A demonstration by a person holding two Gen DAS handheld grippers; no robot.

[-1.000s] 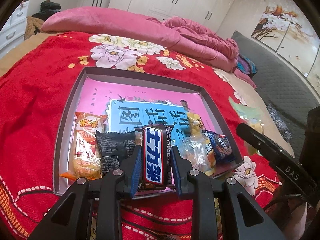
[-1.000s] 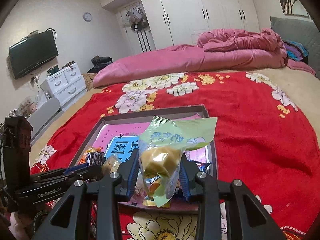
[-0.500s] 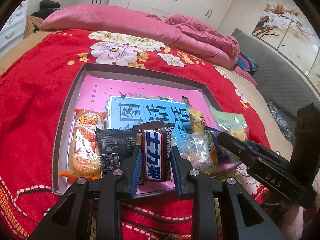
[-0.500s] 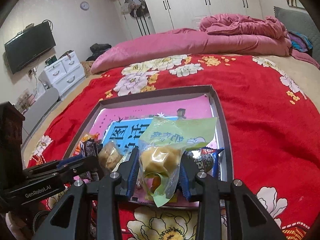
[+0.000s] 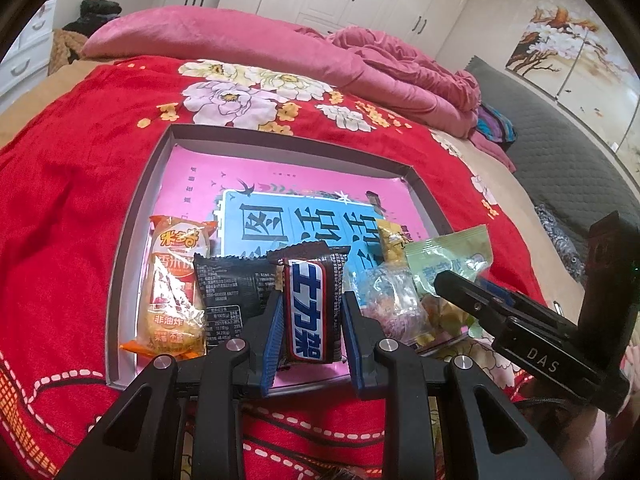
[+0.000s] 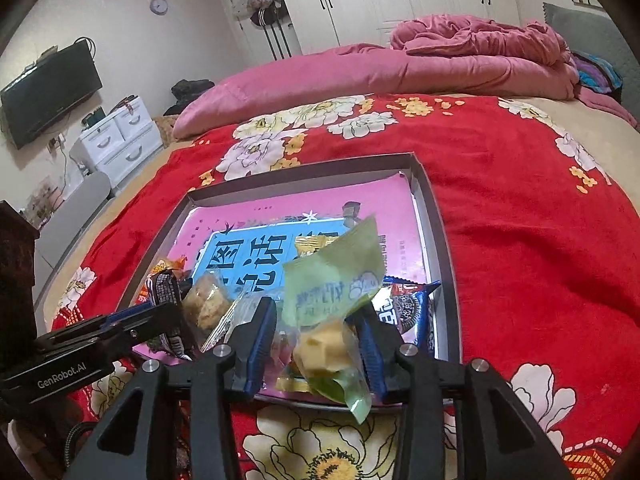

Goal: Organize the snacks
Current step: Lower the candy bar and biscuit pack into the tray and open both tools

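A shallow grey tray (image 5: 132, 248) lies on the red floral blanket. My left gripper (image 5: 310, 316) is shut on a brown chocolate bar (image 5: 308, 304) with blue and white lettering, low over the tray's near edge. My right gripper (image 6: 316, 332) hangs over the tray's (image 6: 440, 240) near right corner, and its jaws are opening. A green snack packet (image 6: 332, 280) leans to the right between them, touching the right pad, while a gap shows at the left pad. The left wrist view shows that packet (image 5: 448, 264) behind the right gripper's finger (image 5: 500, 312).
Along the tray's near side lie an orange packet (image 5: 172, 288), a black packet (image 5: 230, 284), a clear-wrapped snack (image 5: 390, 300), a yellow packet (image 5: 394, 240) and a blue cookie packet (image 6: 408, 312). A pink quilt (image 6: 400, 64) lies beyond. White drawers (image 6: 120, 140) stand at the left.
My right gripper has come down and in over the tray's near right corner. The green packet, upright before, now tips to the right. My left gripper and the chocolate bar have stayed put.
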